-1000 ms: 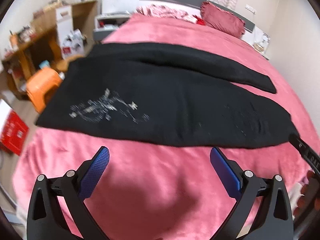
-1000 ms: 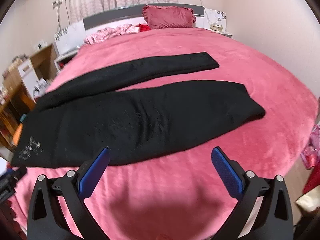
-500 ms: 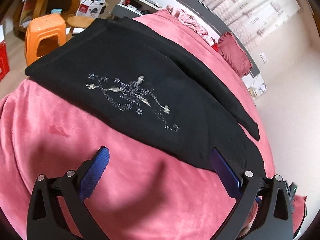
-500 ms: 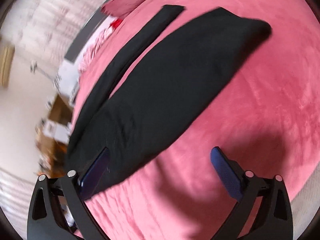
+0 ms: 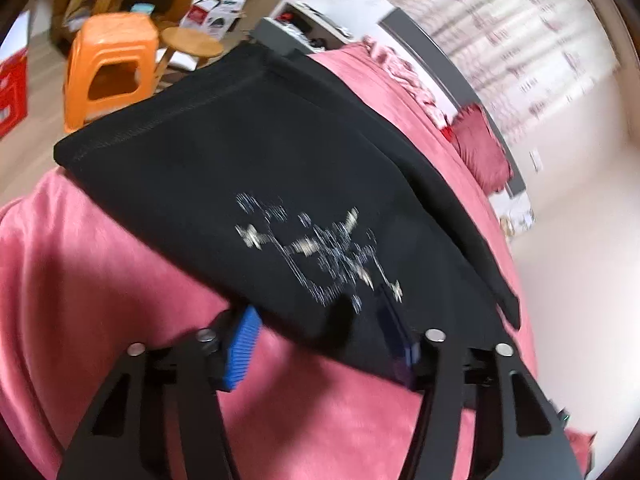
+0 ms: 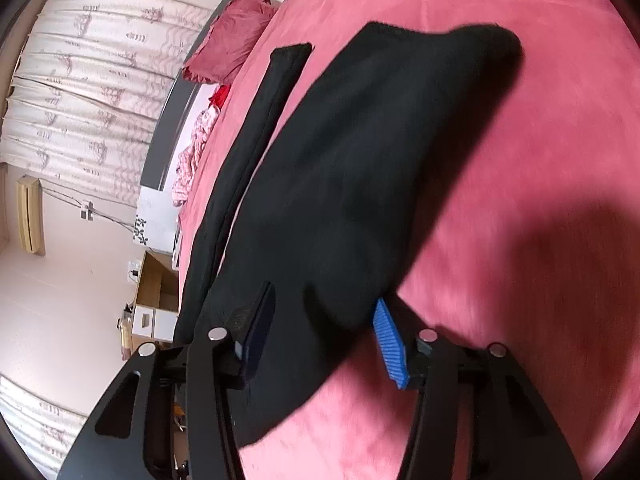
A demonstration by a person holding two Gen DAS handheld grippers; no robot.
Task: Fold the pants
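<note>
Black pants (image 5: 256, 152) with a silver embroidered pattern (image 5: 320, 248) lie spread on a pink bed (image 5: 100, 260). My left gripper (image 5: 320, 340) is open, its blue-padded jaws straddling the near edge of the pants below the pattern, with the cloth between them. In the right wrist view the pants (image 6: 360, 168) stretch away, both legs apart. My right gripper (image 6: 320, 336) is open with the near edge of the front leg between its jaws, one finger over the cloth and one beneath.
An orange plastic stool (image 5: 108, 68) and a round wooden stool (image 5: 192, 42) stand on the floor beside the bed. A red pillow (image 6: 232, 36) and crumpled pink bedding (image 6: 192, 152) lie by the headboard. A wooden cabinet (image 6: 156, 292) stands by the wall.
Both grippers have moved forward and down onto the pants' near edge. Their jaws have narrowed around the cloth, which now sits between the fingers.
</note>
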